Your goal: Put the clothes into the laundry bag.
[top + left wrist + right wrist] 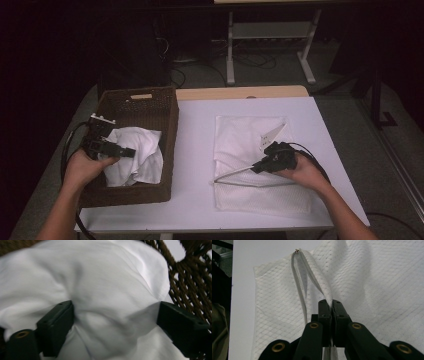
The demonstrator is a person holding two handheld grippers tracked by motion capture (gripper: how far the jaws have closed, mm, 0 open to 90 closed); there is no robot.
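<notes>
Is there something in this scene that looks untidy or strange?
The white cloth in the wicker basket lies crumpled in a heap, not folded. On the table, the mesh bag has its zipper edge pulled up off the surface, pinched by the right gripper, so the opening gapes. Nothing looks spilled or damaged.

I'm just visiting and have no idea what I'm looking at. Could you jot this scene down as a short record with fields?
Setting: white table with a person's two hands, each holding a claw
Left claw: jaws wide apart over white cloth, cloth bulging between them
Basket: brown wicker, at the table's left, holds the cloth
Right claw: shut on the open zipper edge of a white mesh bag
Mesh bag: lies flat on the table's right, zipper edge lifted
</notes>
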